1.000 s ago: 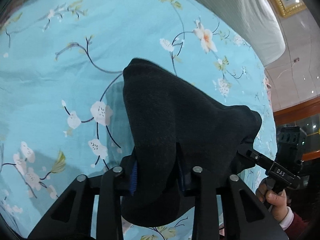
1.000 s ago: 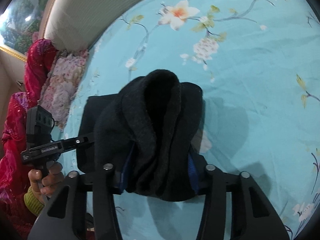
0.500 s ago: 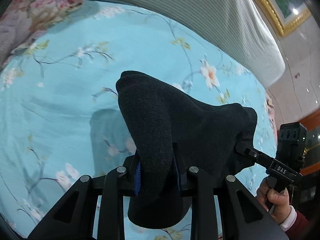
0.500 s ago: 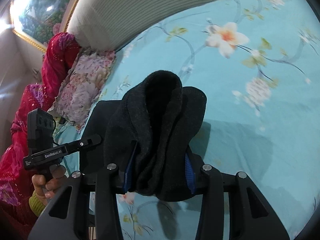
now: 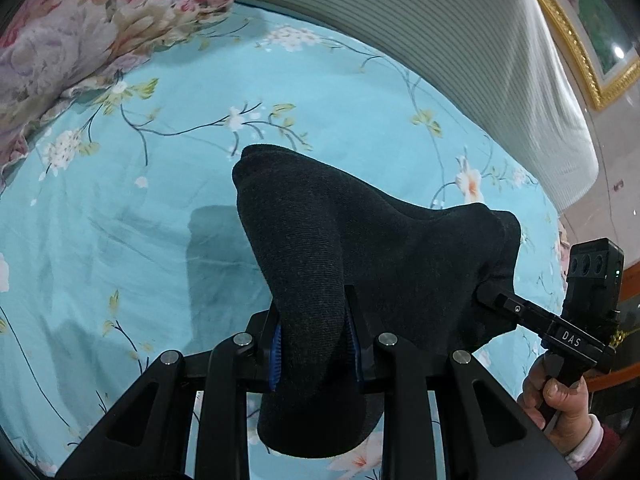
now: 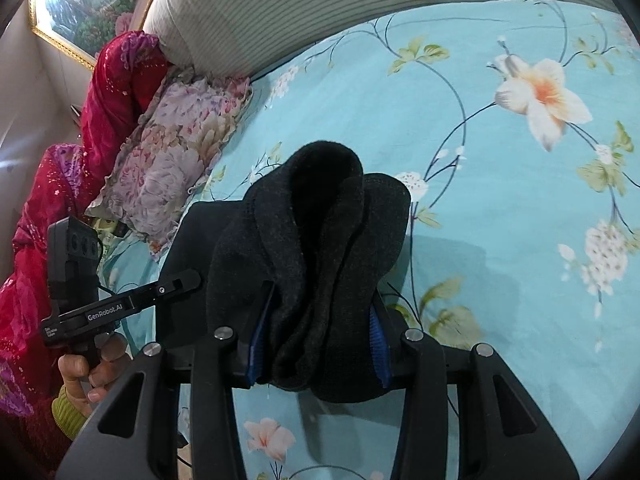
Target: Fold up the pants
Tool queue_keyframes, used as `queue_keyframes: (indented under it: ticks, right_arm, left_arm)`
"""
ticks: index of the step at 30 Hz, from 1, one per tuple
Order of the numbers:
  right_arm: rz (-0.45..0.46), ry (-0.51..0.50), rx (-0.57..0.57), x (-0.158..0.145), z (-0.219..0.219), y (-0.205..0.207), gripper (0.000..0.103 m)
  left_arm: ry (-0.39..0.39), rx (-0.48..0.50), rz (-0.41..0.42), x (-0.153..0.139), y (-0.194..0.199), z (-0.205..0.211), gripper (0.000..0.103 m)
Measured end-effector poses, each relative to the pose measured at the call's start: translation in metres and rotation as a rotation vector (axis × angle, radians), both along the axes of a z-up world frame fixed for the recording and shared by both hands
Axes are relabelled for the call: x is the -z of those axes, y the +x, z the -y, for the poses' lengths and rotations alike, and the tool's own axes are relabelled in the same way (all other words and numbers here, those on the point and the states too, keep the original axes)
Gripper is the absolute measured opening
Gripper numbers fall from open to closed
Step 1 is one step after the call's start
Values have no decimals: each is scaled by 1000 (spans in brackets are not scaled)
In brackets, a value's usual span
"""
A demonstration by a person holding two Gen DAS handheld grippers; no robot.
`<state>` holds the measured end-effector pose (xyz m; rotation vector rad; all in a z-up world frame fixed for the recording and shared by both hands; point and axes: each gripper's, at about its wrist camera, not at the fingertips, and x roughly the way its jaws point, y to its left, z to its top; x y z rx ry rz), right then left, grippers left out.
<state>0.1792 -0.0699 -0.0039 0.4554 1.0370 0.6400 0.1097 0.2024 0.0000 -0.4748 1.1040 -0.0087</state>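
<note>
The pants [image 5: 360,248] are dark charcoal knit, bunched and held up above the bed between both grippers. My left gripper [image 5: 314,344] is shut on one folded end of them. My right gripper [image 6: 316,344] is shut on the other end [image 6: 320,240], where several layers bulge out past the blue pads. In the left wrist view the right gripper [image 5: 560,328] shows at the far right, clamped on the cloth. In the right wrist view the left gripper [image 6: 120,304] shows at the left, also on the cloth. The fingertips are hidden by fabric.
A turquoise floral bedsheet [image 5: 120,220] lies below. A striped cream headboard cushion [image 5: 440,40] runs along the far side. A floral pillow [image 6: 176,152] and red fabric [image 6: 60,200] lie at the left. A gold-framed picture [image 5: 580,40] hangs on the wall.
Both grippers have lifted and tilted upward with the pants; the headboard, pillow and wall have come into view. Both grips are unchanged.
</note>
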Motion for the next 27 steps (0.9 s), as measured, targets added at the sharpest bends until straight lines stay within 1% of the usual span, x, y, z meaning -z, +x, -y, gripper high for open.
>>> queue_keyframes:
  ticks: [6, 11, 14, 16, 17, 20, 27]
  right_arm:
    - [-32, -6, 2, 12, -3, 10, 45]
    - [-76, -1, 21, 25, 5, 14, 55]
    - [-81, -10, 16, 31, 8, 13, 57]
    - [-78, -27, 12, 34, 11, 11, 61]
    - [-77, -32, 11, 35, 12, 11, 64]
    - [-78, -22, 7, 39, 17, 10, 69]
    - [-71, -22, 1, 38, 24, 7, 70]
  left_arm:
    - [-1, 2, -21, 16, 4, -4, 26]
    - [-20, -3, -46, 29, 8, -6, 34]
    - [-17, -4, -58, 35, 8, -7, 46]
    - [2, -10, -55, 37, 7, -8, 60]
    - [6, -11, -53, 39, 6, -8, 61]
    - [-19, -25, -54, 43, 4, -12, 62]
    - [25, -34, -46, 35, -1, -8, 63]
